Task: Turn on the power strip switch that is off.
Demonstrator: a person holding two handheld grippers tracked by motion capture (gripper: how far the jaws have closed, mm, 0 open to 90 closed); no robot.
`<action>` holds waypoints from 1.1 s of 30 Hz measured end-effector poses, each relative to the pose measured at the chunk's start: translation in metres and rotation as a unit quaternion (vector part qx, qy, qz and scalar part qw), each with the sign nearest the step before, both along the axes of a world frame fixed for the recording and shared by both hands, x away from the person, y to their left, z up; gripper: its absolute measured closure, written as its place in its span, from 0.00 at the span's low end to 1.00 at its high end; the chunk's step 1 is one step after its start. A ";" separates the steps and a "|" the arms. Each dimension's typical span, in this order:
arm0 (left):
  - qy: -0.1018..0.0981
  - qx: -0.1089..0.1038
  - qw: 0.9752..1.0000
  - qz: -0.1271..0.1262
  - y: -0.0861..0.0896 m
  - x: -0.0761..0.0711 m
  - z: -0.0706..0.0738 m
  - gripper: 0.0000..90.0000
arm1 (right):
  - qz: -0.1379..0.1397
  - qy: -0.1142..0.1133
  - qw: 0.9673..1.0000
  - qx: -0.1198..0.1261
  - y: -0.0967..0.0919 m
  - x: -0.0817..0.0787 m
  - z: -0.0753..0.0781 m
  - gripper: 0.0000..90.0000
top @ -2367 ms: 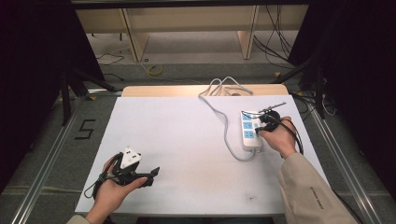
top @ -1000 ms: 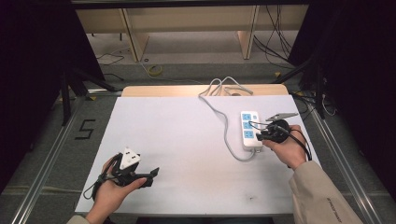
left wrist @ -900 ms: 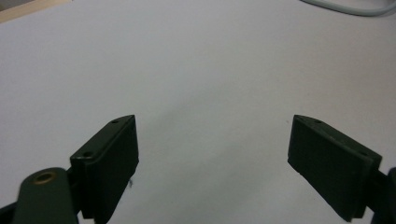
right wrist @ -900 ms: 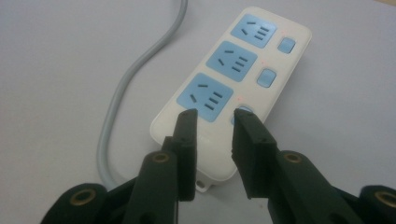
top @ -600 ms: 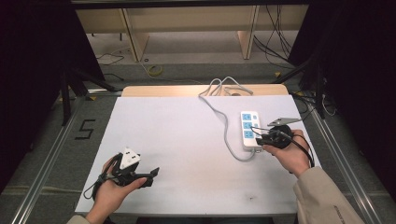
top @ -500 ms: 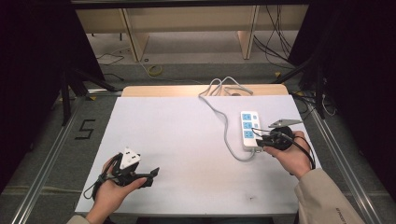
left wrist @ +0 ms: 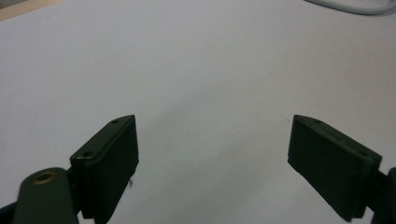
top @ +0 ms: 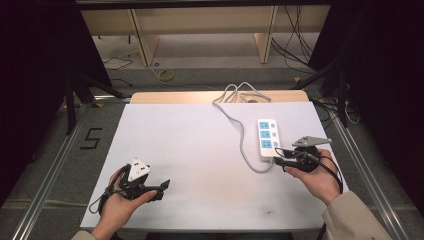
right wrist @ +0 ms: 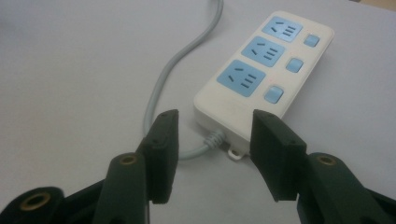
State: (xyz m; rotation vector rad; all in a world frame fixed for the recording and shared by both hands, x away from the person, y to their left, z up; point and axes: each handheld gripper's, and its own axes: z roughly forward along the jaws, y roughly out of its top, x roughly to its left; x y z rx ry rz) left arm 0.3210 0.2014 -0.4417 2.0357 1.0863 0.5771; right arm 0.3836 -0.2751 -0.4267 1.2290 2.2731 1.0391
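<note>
A white power strip (top: 267,135) with three blue sockets and blue switches lies on the right of the white table (top: 200,150). Its grey cable (top: 242,135) loops from the strip's near end to the far edge. My right gripper (top: 278,156) sits just short of that near end, pointing left. Its jaws are opening. In the right gripper view the power strip (right wrist: 261,74) and the cable (right wrist: 173,74) lie ahead of the right gripper (right wrist: 215,121), and the pads touch nothing. My left gripper (top: 162,189) rests at the front left, and the left gripper (left wrist: 212,140) stands open over bare table.
A wooden strip (top: 175,97) borders the table's far edge, where the cable coils. Metal rails (top: 60,160) run along the floor on both sides. Wooden furniture legs (top: 262,47) and loose wires stand beyond the table.
My right gripper has drawn back from the power strip towards the near right, and its jaws have spread wider. The left hand has stayed still.
</note>
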 end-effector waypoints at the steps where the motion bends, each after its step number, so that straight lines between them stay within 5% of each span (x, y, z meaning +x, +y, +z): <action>1: 0.000 0.000 1.000 0.000 0.000 0.000 0.000 0.18 | 0.004 -0.001 1.000 0.001 0.000 -0.002 -0.001 0.56; 11: -0.001 0.001 1.000 0.000 0.000 0.000 0.000 0.18 | 0.029 -0.022 0.999 0.005 -0.003 -0.023 -0.008 0.46; 33: 0.001 0.001 1.000 0.000 0.000 0.000 -0.001 0.18 | 0.027 -0.048 0.998 0.028 -0.016 -0.050 -0.018 0.41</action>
